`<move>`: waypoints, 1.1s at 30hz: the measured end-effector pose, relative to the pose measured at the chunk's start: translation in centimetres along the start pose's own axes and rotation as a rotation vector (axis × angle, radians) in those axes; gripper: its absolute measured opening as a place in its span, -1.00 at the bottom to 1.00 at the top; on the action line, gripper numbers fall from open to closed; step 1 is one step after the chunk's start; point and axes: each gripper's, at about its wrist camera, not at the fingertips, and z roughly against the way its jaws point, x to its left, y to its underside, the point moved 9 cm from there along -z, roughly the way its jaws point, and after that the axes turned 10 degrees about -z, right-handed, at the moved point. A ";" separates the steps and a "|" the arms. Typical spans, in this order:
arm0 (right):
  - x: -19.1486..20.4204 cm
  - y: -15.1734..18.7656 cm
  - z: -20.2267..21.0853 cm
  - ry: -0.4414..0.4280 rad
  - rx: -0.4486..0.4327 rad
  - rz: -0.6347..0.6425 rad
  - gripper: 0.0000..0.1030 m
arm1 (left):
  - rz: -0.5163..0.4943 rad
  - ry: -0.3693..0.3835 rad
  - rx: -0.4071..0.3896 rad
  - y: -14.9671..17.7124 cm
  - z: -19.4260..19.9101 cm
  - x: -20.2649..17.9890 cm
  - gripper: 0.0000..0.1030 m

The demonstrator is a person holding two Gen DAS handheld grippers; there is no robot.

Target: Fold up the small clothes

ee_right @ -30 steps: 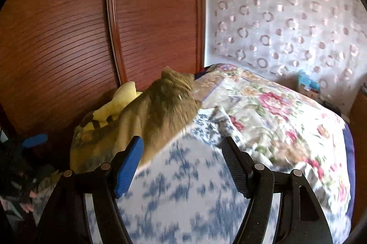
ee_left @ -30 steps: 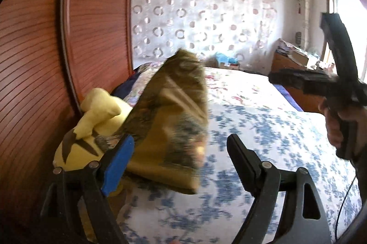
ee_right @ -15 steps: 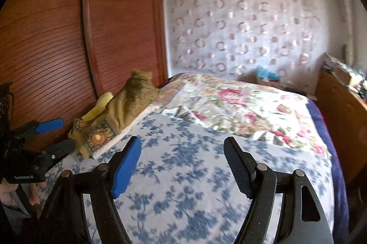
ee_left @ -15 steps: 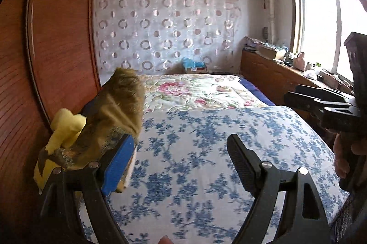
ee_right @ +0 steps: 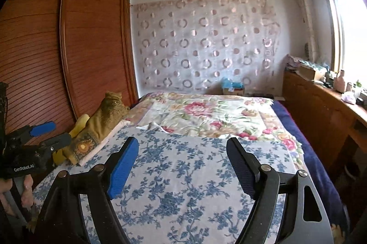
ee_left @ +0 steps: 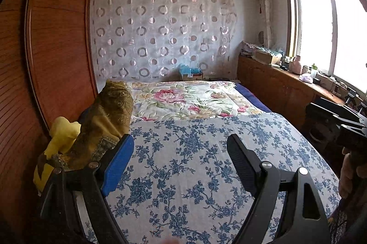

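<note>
A folded olive-gold garment lies on a pile at the bed's left edge, against the wardrobe, over a yellow piece. The right wrist view shows the same olive garment with a white folded piece under it. My left gripper is open and empty above the blue-flowered sheet, just right of the pile. My right gripper hovers over the sheet's middle with its jaws opening and nothing between them. From the right wrist, the left gripper appears beside the pile.
A rose-patterned quilt covers the far half of the bed. A brown slatted wardrobe stands along the left. A wooden cabinet with small items runs under the window on the right. A hand shows at the right edge.
Both grippers have pulled back from the pile and swung right, toward the room. The olive garment, earlier close in front of the left jaws, now rests on the pile. The right jaws have widened a little.
</note>
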 end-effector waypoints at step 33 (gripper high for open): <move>-1.8 1.0 2.1 0.018 -0.012 -0.026 0.56 | 0.002 -0.028 -0.030 -0.7 1.0 -0.2 0.62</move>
